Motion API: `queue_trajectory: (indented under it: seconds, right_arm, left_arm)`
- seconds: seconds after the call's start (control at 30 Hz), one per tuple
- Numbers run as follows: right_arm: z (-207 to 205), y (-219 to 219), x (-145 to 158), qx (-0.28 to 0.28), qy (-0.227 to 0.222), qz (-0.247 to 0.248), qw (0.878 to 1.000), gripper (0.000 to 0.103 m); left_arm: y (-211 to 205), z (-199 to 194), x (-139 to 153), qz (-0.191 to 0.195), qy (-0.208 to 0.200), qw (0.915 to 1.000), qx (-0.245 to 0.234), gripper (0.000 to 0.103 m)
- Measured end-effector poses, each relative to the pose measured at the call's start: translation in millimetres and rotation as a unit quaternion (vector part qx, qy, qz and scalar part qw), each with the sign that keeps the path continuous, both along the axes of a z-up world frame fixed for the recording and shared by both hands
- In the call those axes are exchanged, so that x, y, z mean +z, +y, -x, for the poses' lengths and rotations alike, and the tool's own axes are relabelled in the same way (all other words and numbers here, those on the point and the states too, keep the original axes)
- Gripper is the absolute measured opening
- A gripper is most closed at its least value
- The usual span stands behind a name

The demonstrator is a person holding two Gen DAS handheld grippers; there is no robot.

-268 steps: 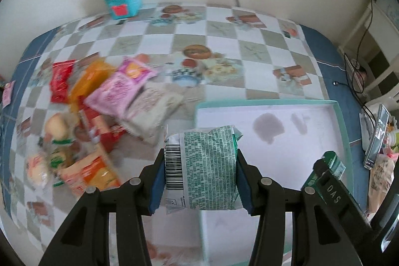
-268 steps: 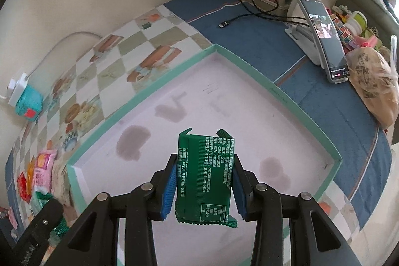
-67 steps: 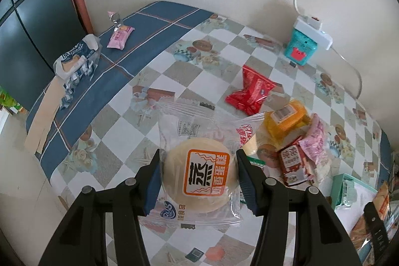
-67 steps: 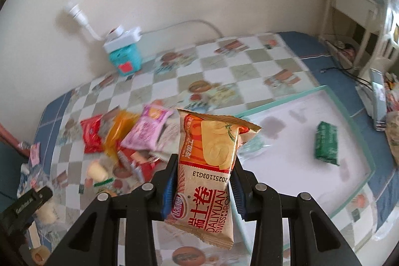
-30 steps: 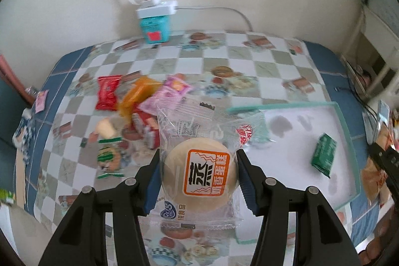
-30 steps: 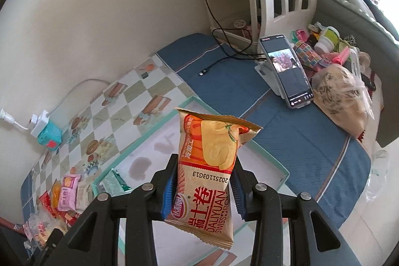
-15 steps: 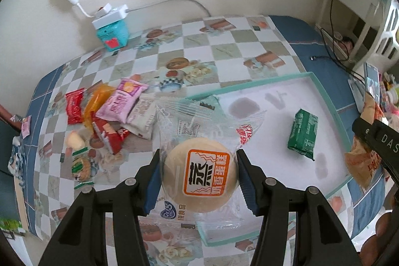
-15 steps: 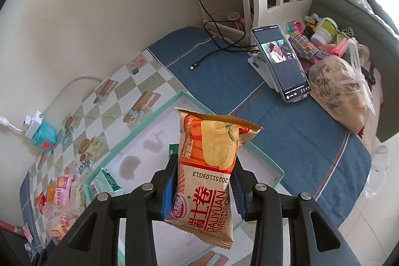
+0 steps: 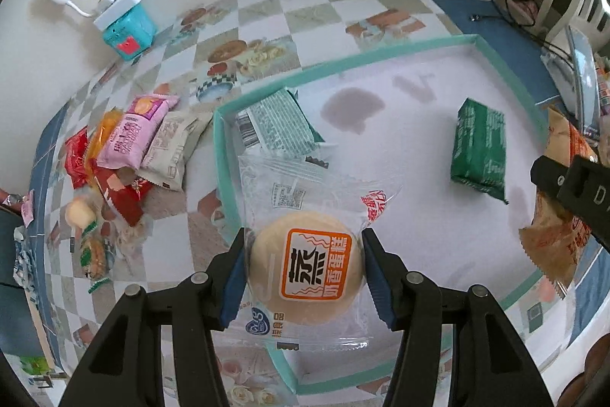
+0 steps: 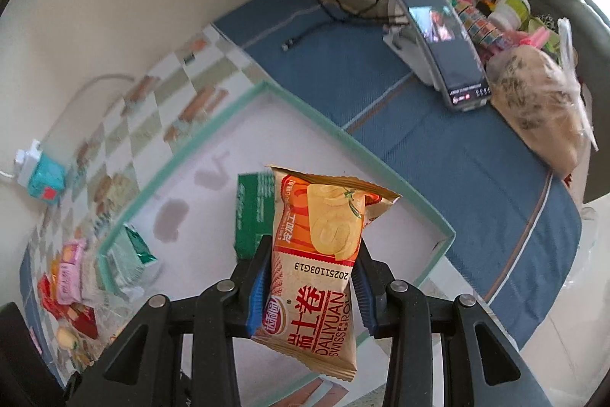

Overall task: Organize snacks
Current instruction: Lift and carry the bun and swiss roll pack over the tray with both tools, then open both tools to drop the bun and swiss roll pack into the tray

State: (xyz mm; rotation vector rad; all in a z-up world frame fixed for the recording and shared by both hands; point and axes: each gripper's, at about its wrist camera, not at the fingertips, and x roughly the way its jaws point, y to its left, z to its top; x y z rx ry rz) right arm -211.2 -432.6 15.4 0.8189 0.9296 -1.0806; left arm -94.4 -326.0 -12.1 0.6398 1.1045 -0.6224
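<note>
My left tongs (image 9: 305,269) grip the bun (image 9: 305,271), right tongs (image 10: 310,287) the roll pack (image 10: 316,254); I lower both flat inside the tray (image 9: 381,60), beside the green packet (image 9: 478,149).

Swiss roll packet (image 10: 316,254) (orange) clamped above tray (image 10: 366,155).

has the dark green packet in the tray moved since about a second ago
No. In the left wrist view the dark green packet lies in the tray, right of the grey stain, as before.
</note>
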Motion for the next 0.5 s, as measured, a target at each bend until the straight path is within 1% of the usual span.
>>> queue_trajectory:
  seconds: [0.17, 0.33, 0.5]
  right_arm:
    - [0.5, -0.7, -10.3, -0.005, 0.012, -0.014, 1.0, 0.042]
    - [4.8, -1.1, -8.9, -0.016, 0.023, -0.006, 1.0, 0.042]
    - [5.6, -3.3, -18.1, -0.02, 0.034, -0.022, 0.999, 0.042]
  left_arm:
    - [0.3, -1.7, -2.5, 0.001, -0.001, 1.0, 0.003, 0.058]
    - [0.5, -3.9, -4.3, 0.0, 0.002, 1.0, 0.006, 0.058]
    - [0.6, -4.6, -3.9, 0.002, 0.003, 1.0, 0.008, 0.058]
